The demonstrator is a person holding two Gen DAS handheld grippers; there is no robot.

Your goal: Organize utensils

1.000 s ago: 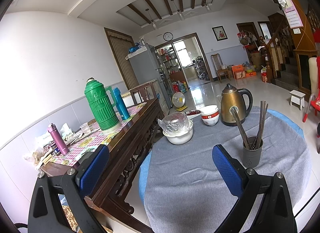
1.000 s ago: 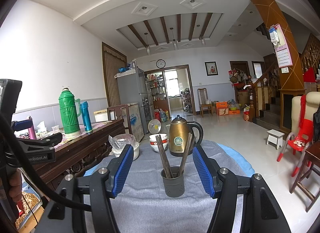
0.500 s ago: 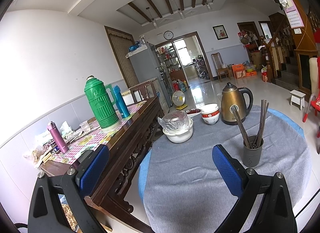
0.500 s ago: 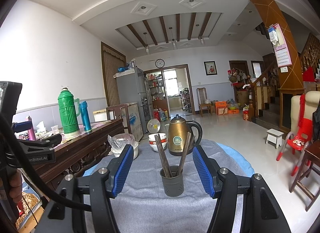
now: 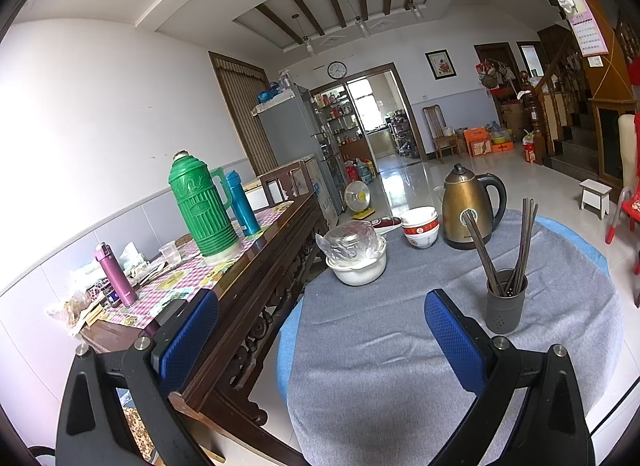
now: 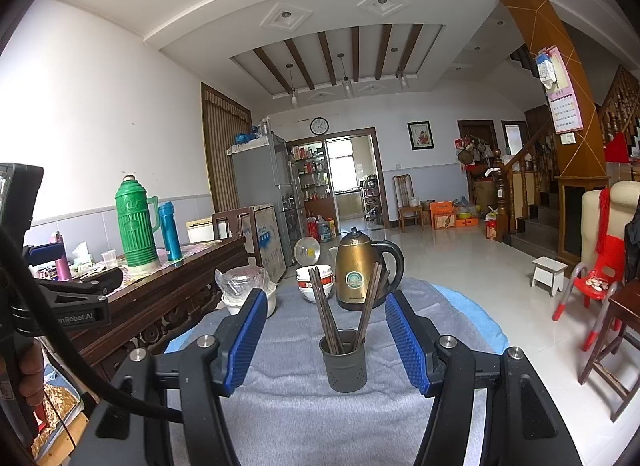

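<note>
Right gripper (image 6: 326,340) hovering with jaws parted, empty, framing grey holder (image 6: 343,360) from near side.

Left gripper (image 5: 320,338) also gaping, holding nothing.

Chopsticks (image 6: 346,306) leaning splayed in holder, mid-table on grey cloth (image 6: 280,406).

Risk: pad clipping leaning sticks, tipping light holder toward kettle (image 6: 362,270) and bowls (image 6: 314,284) sitting behind.

Cloth possibly sliding.

Near edge lying open; left edge crowding wooden sideboard (image 5: 256,266).

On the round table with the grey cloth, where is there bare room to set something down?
The grey cloth is bare in front, between the chopstick holder and the near edge, and left of the holder up to the white pot. The far side is crowded: pot, stacked bowls, kettle.
</note>
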